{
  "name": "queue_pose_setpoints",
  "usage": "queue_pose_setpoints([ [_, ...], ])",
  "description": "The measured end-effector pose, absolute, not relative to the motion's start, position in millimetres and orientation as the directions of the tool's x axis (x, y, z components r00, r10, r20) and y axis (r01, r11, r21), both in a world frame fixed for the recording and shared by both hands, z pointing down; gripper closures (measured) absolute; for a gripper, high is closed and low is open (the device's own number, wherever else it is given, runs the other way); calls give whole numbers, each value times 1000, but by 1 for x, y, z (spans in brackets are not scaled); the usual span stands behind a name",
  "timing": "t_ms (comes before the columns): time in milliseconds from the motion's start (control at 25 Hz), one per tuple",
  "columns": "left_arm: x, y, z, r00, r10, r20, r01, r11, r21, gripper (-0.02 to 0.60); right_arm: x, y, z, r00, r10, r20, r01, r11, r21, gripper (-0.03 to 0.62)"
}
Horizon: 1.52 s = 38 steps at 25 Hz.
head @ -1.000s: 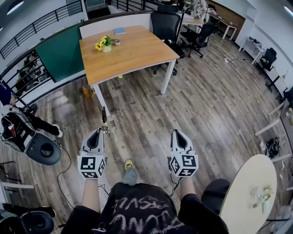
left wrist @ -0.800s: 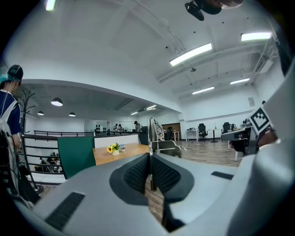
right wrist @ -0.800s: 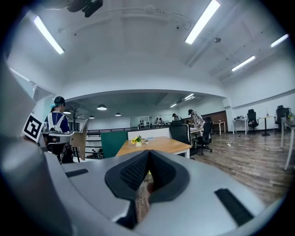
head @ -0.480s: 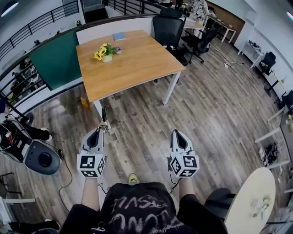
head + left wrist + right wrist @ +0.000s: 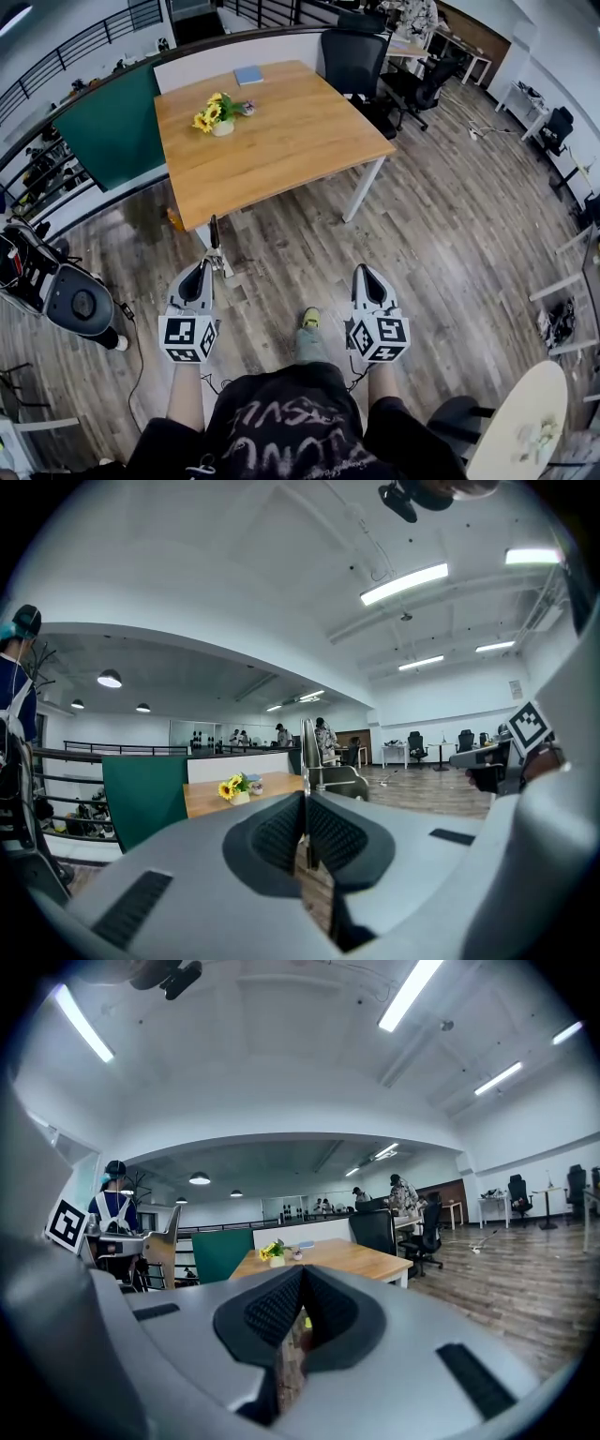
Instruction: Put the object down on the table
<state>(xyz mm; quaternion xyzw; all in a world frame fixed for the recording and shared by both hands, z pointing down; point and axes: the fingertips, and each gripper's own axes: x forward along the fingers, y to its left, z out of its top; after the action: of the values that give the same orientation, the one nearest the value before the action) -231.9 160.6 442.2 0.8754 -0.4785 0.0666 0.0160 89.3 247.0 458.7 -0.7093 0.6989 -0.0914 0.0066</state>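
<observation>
- The pale wooden table with white legs (image 5: 281, 131) lies ahead of both grippers, with wood-plank floor (image 5: 441, 216) between. Most of its top is bare.
- The left gripper (image 5: 203, 268) is the nearer one. It sits in line with the table's near left corner, and the right gripper (image 5: 367, 273) faces the floor below the near edge.
- The left gripper's jaws are clamped narrow on a slim, long silvery metal object (image 5: 214, 242). The right gripper's jaws are pressed together with nothing between them.
- In the head view the object's long axis runs on from the jaw tips toward the table. I judge the coming move to be a carry forward over the near edge.
- The left gripper view shows the object (image 5: 307, 747) rising thin-edged above the pads. Whether it tilts up or points level I cannot settle.
- A small pot of yellow flowers (image 5: 217, 111) stands toward the far left corner.
- Only the right gripper view shows the table's right edge (image 5: 375, 1262) side-on.
</observation>
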Motion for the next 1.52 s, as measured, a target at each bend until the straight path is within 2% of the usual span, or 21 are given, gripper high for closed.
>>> queue_pose_setpoints([
  [520,-178,-22,458,483,-863,149,-869,-493,-44,566,146,39,475,-60,-990,125,-990,43,-135,589],
  [1000,-132,-195,471,410,-889,205,-908,-420,-7,566,186,-160,479,-163,-970,179,-980,139,-142,589],
  [1200,-107,-244,469,408,-886,220,-907,-422,-17,566,204,-214,476,-179,-968,178,-976,152,-156,589],
  [1520,-91,-277,464,415,-871,264,-881,-457,-123,566,216,-250,470,-171,-975,140,-974,145,-176,589],
])
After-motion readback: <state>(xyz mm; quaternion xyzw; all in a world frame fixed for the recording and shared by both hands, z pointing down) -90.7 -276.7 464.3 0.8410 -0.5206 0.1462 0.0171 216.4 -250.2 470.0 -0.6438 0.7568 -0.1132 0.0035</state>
